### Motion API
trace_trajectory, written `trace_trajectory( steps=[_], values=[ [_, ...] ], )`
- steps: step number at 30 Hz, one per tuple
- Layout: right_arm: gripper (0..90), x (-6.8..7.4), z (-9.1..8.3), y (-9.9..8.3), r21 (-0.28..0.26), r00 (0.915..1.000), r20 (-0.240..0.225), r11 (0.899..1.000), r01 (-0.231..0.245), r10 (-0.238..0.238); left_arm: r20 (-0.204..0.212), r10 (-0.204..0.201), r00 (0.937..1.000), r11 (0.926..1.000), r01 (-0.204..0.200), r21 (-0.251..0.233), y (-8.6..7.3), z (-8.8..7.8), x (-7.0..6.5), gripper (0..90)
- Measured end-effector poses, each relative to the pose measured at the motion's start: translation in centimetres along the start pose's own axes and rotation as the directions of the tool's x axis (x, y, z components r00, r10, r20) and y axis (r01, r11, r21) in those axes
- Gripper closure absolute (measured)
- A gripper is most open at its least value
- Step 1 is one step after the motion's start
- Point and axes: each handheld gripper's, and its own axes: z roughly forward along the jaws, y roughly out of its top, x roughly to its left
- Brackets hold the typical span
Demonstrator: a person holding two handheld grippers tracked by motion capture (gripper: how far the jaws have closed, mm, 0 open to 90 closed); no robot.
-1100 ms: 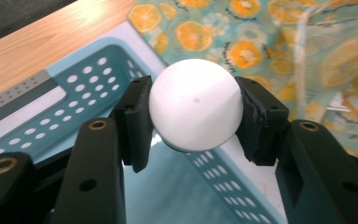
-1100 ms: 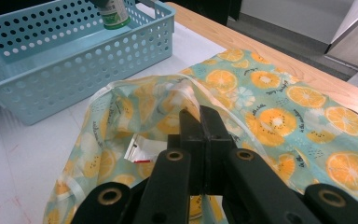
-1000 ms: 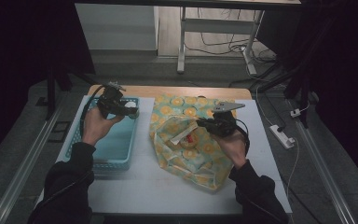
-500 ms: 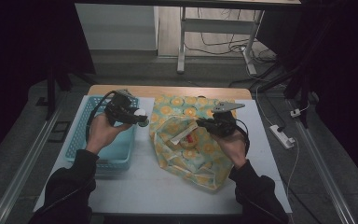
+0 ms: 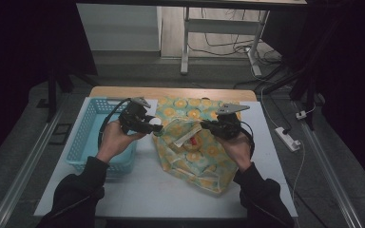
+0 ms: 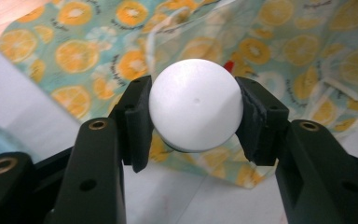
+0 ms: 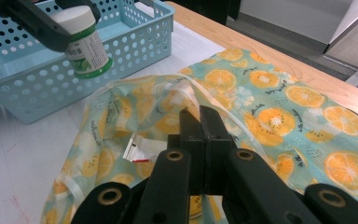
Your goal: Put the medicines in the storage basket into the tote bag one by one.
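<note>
Left gripper (image 6: 193, 116), near field of its own view: jaws part-open and clamped on the white cap of a small bottle (image 6: 195, 111), one pad pressed against each flank, cap end-on to the lens. Same bottle (image 7: 81, 41) in the right gripper view: white cap, green-and-white label, held tilted in the air, just in front of the basket wall and above the open mouth of the bag.

Right gripper (image 7: 200, 126), near field of its own view: jaws fully closed, pinching the rim of the orange-patterned bag (image 7: 279, 112) and holding its mouth lifted open. Inside the mouth, a small clear packet with a red mark (image 7: 142, 149) lying on the lining.

High view, near to far: both sleeves and hands entering from the lower edge; left gripper (image 5: 147, 124) with the bottle (image 5: 157, 128) at the left rim of the bag (image 5: 195, 161); right gripper (image 5: 209, 127) at the opposite rim, with the opening between the two; blue perforated basket (image 5: 88, 137) left of the bag, on the white table (image 5: 161, 190).

Against the frame one second back: left gripper and bottle then over the basket, now shifted rightward to the bag's edge; right gripper and bag unchanged in place; grip of both pairs of jaws unchanged.
</note>
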Motion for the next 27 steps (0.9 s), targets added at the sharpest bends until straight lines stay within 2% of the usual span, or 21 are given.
trace_trajectory(
  steps=[7, 16, 27],
  values=[
    [89.9, 0.0, -0.1, 0.0, -0.008, 1.0000, 0.001, 1.000, 0.001, -0.001, 0.029, 0.050, 0.9983, 0.9987, -0.050, 0.009, 1.1, 1.3, -1.7, 50.4],
    [89.9, 0.0, -0.1, 0.1, -0.011, 1.0000, 0.002, 1.000, 0.003, -0.003, 0.070, 0.082, 0.9941, 0.9965, -0.083, 0.009, 2.3, 3.3, -3.3, 50.4],
    [89.9, 0.0, -0.2, 0.1, -0.017, 1.0000, 0.005, 1.000, 0.005, -0.005, 0.106, 0.128, 0.9862, 0.9911, -0.131, 0.026, 3.7, 6.3, -4.7, 50.4]
  ],
)
